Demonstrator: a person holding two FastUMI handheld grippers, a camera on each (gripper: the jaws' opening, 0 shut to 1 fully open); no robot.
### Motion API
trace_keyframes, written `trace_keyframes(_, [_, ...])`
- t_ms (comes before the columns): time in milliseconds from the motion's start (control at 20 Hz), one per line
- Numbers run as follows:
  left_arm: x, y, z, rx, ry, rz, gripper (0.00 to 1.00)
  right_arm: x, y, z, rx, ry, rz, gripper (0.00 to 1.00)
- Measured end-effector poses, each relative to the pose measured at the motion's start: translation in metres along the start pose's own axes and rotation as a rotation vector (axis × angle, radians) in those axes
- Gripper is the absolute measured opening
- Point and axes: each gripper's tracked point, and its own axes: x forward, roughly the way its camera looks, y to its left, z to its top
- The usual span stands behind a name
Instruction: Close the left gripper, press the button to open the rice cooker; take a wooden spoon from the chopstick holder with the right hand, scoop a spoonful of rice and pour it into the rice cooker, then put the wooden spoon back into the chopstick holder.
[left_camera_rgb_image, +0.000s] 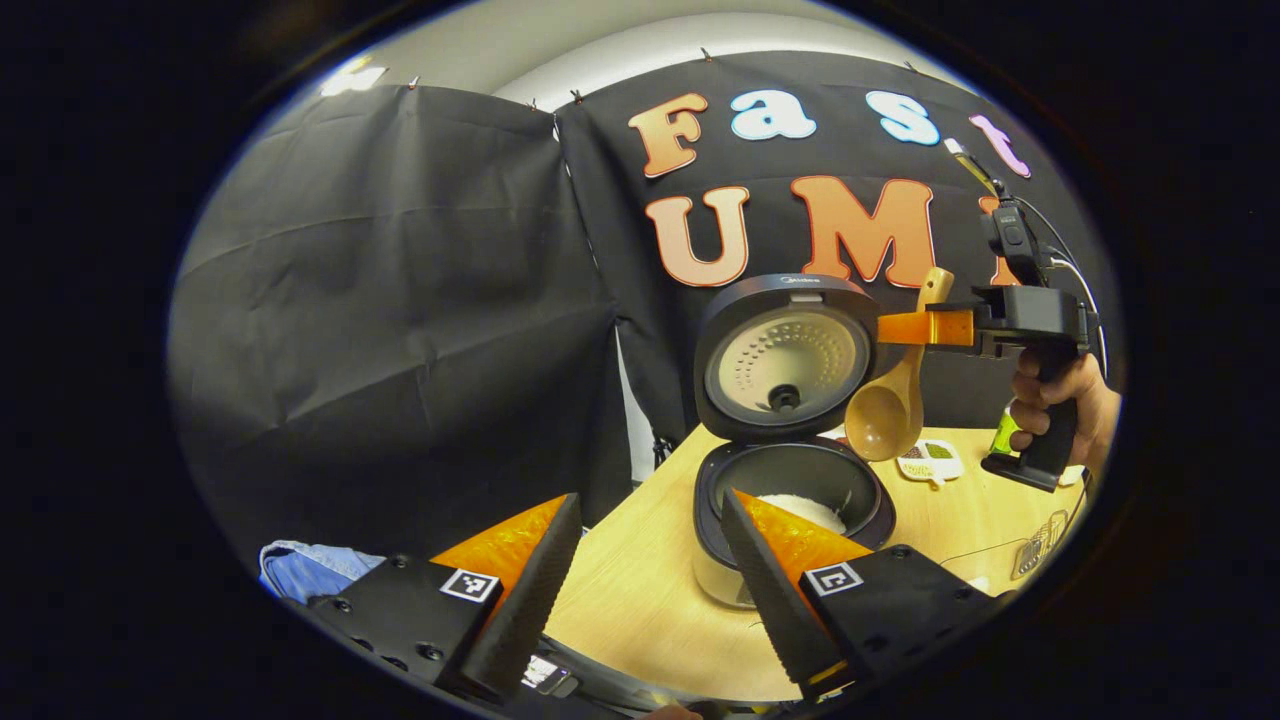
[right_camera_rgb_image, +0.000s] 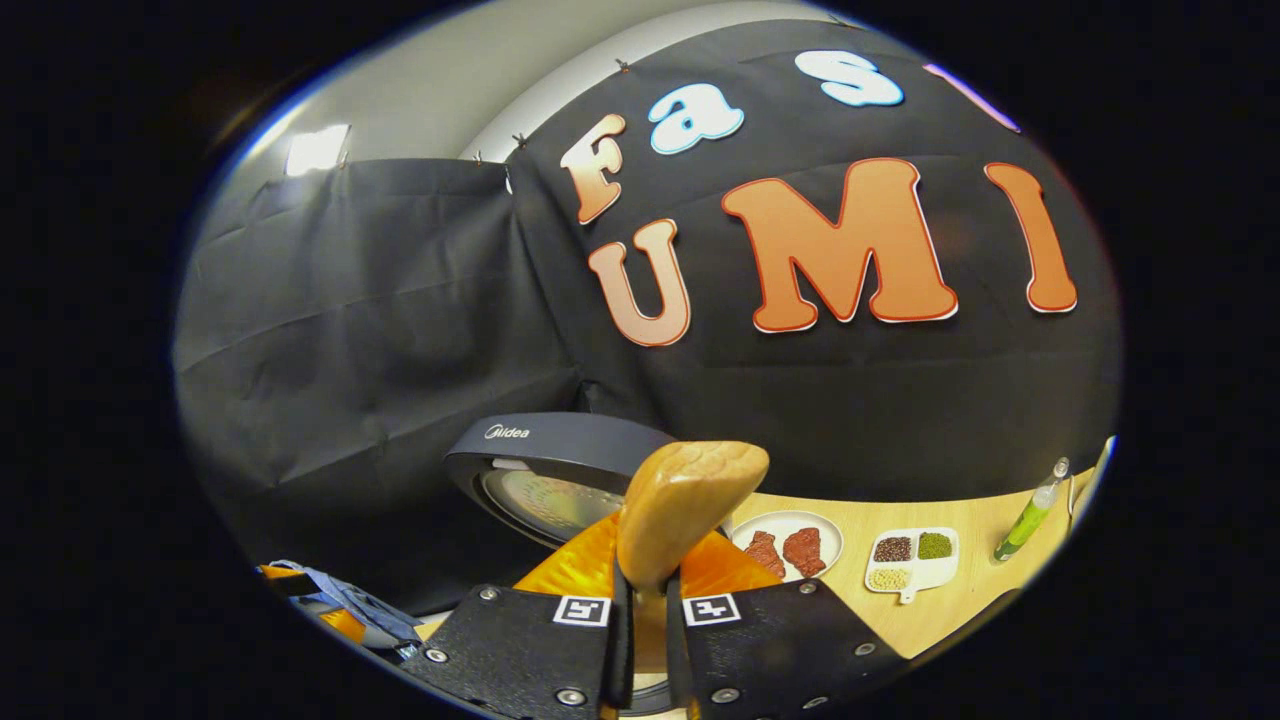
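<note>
Now, left gripper (left_camera_rgb_image: 645, 560): fingers spread, holding nothing.
Right gripper (right_camera_rgb_image: 640, 600): pinching the wooden spoon (right_camera_rgb_image: 685, 505).
Rice cooker (left_camera_rgb_image: 790, 470): lid up, rice inside.

Wooden tabletop (right_camera_rgb_image: 960, 620). On it: round white plate (right_camera_rgb_image: 790, 545) with two reddish meat pieces, beside it a three-compartment dish (right_camera_rgb_image: 912, 561) of beans/grains, further right a green bottle (right_camera_rgb_image: 1030, 517). Blue cloth (left_camera_rgb_image: 305, 567) at lower left.
</note>
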Motion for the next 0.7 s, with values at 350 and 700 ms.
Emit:
trace_keyframes(350, [-0.006,-0.006,-0.006,0.007,0.02,0.003,0.95,-0.015,0.012,-0.001,0.026,0.003,0.052,0.13])
trace_keyframes(700, [-0.007,-0.019,-0.001,0.018,0.011,-0.008,0.95,-0.015,0.009,0.021,-0.045,-0.064,0.028,0.12])
